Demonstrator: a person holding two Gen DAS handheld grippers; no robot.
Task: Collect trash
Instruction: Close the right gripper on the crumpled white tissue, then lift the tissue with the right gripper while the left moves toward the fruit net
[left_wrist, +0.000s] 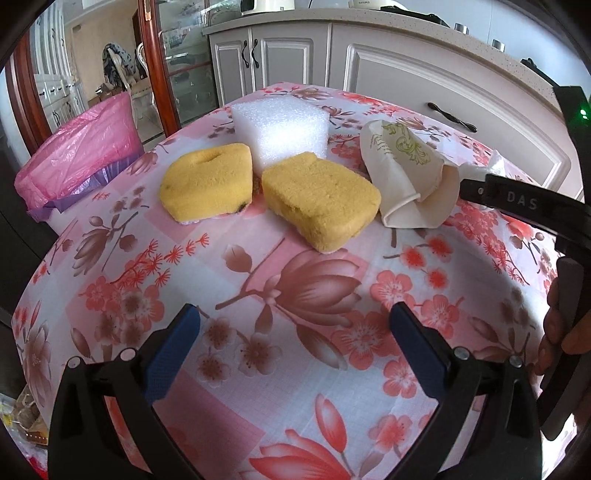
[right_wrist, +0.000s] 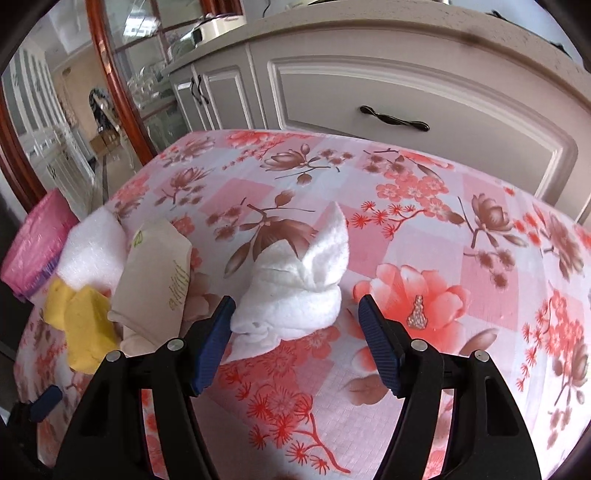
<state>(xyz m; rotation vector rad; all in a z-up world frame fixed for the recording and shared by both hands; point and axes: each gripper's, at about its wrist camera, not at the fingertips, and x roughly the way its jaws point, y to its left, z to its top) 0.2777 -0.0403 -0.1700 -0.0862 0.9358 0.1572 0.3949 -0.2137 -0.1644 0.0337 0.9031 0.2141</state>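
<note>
Floral tablecloth (right_wrist: 424, 236), crumpled tissue (right_wrist: 295, 295) just ahead of released right claw (right_wrist: 295, 314), left claw (left_wrist: 291, 325) released

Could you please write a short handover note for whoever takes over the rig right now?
Left gripper: open, empty, above the tablecloth short of the two yellow sponges.
Right gripper: open, empty, jaws either side of the crumpled white tissue, not closed.
Also on the table: white foam block, crushed paper cup.
Pink-lined bin stands beyond the table's left edge.
Done: nothing visibly collected. Left: all five pieces.
</note>
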